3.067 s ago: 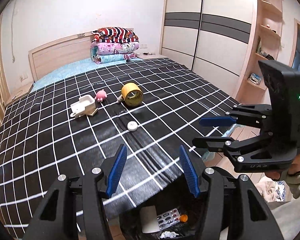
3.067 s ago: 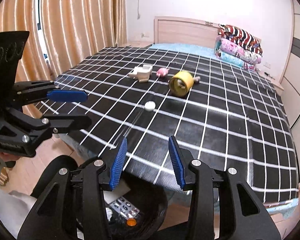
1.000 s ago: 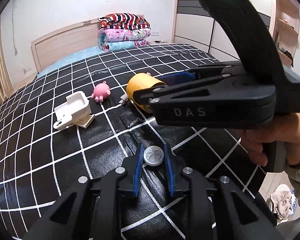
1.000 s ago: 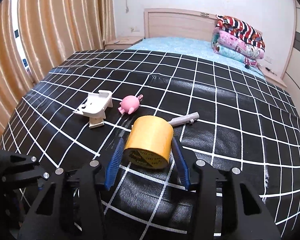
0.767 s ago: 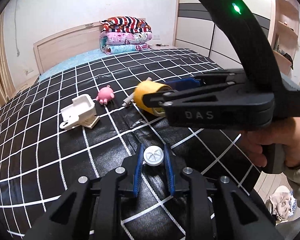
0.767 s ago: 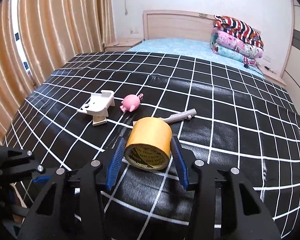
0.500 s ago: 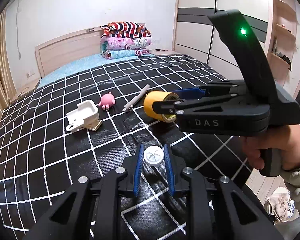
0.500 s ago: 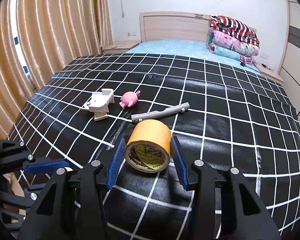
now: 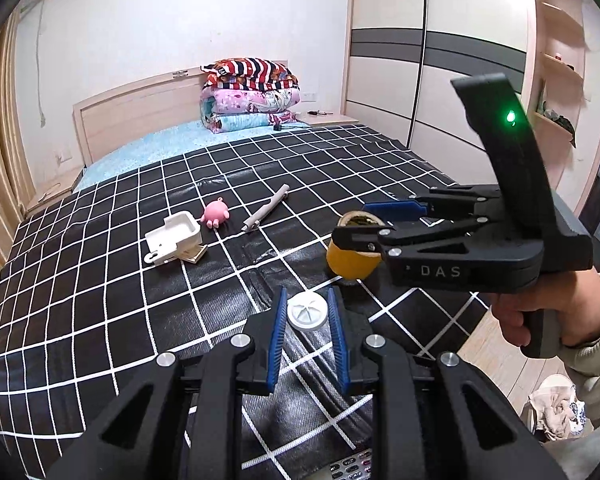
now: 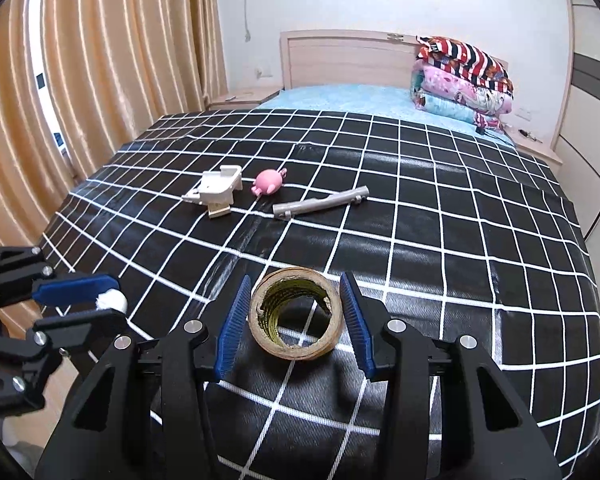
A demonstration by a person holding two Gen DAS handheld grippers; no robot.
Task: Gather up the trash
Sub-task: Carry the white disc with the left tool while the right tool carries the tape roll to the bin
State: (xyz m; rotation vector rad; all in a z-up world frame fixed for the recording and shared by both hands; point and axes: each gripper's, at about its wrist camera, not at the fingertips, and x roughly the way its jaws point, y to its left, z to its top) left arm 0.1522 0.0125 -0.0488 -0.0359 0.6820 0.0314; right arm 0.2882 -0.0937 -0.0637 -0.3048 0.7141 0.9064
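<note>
A white round cap (image 9: 307, 315) is pinched between the blue pads of my left gripper (image 9: 307, 300), which is shut on it above the black checked bed cover (image 9: 100, 300). A worn yellow tape roll (image 10: 296, 314) sits between the pads of my right gripper (image 10: 295, 292), which is shut on it and holds it off the cover. In the left wrist view the right gripper (image 9: 350, 222) shows at the right with the roll (image 9: 352, 260), held by a person's hand (image 9: 540, 312). The right wrist view shows the left gripper (image 10: 118, 300) with the cap (image 10: 110, 301) at the left edge.
On the cover farther up lie a white plastic holder (image 10: 216, 192), a pink pig toy (image 10: 269, 182) and a grey bar (image 10: 320, 204). Folded quilts (image 10: 460, 80) are stacked at the headboard. Curtains (image 10: 100, 80) hang to the left. A blister pack (image 9: 352, 466) shows below the bed's foot.
Both grippers, open over the bin three seconds ago, now hold their loads. Over the last second they drew back toward the bed's foot; the lifted roll uncovered the grey bar.
</note>
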